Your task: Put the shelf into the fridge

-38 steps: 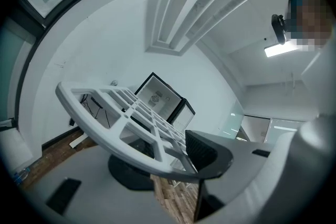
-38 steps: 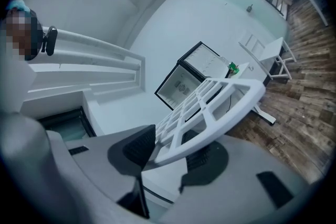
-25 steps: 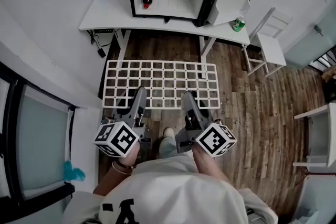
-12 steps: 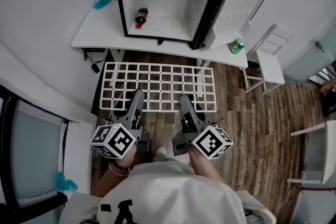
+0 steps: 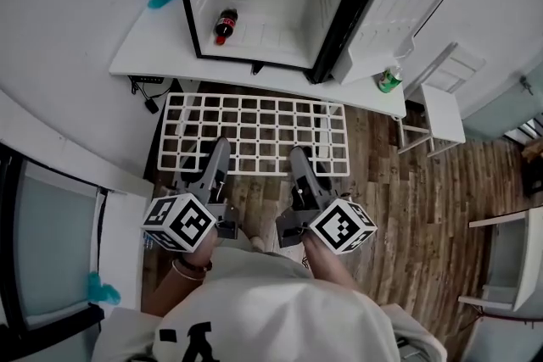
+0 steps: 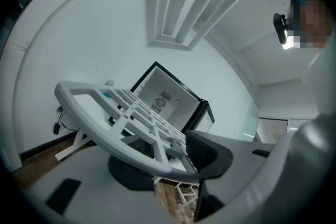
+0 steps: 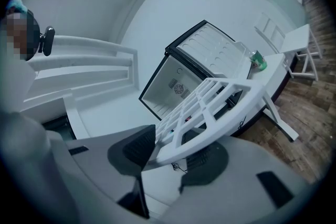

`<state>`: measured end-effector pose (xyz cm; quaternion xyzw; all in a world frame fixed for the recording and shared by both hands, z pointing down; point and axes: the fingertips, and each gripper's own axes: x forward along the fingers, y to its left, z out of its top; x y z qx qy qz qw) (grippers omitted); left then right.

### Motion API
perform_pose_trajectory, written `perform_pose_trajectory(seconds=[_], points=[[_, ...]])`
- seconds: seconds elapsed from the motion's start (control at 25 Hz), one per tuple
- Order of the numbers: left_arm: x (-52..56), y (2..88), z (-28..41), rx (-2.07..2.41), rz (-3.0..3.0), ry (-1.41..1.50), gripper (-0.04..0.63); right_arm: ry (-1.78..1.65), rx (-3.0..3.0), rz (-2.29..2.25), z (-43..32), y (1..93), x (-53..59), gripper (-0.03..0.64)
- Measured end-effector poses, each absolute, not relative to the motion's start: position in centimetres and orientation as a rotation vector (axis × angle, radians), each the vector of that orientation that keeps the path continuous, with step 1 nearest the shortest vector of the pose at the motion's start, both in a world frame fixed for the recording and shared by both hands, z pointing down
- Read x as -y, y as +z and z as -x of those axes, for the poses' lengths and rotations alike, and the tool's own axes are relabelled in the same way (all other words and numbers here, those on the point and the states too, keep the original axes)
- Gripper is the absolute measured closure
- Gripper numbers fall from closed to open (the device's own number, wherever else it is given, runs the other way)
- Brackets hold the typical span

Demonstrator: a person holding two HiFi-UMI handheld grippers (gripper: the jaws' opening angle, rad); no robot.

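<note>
My left tongs (image 5: 215,155) and right tongs (image 5: 298,158) both grasp the near edge of the white grid shelf (image 5: 254,130). It hangs flat over the wood floor (image 5: 399,182), just short of the surface (image 5: 140,51) that carries the open fridge (image 5: 265,0). A bottle (image 5: 224,24) lies inside. The fridge's top is cut off, and the shelf hides the tips of my tongs.

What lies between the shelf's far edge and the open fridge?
In the head view, only a bare strip of the white table, on which the fridge stands, separates it from the shelf.
</note>
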<state>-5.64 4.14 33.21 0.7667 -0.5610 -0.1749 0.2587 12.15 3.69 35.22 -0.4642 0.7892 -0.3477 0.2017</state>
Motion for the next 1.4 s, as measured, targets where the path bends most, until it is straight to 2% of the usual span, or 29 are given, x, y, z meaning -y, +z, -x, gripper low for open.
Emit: perform_pose_trajectory(seconds=[0.76,1.4], points=[[1.3,33.8,6.1,1.525,-2.059,-0.482,0.423,-0.982,-2.217,1.295,-11.7,35.5,2.0,0.46],[12.4,33.2,8.6,1.45,-2.105,-0.473,0.423,-0.947,-2.177,1.344,-9.2,34.8,11.9,0.459]])
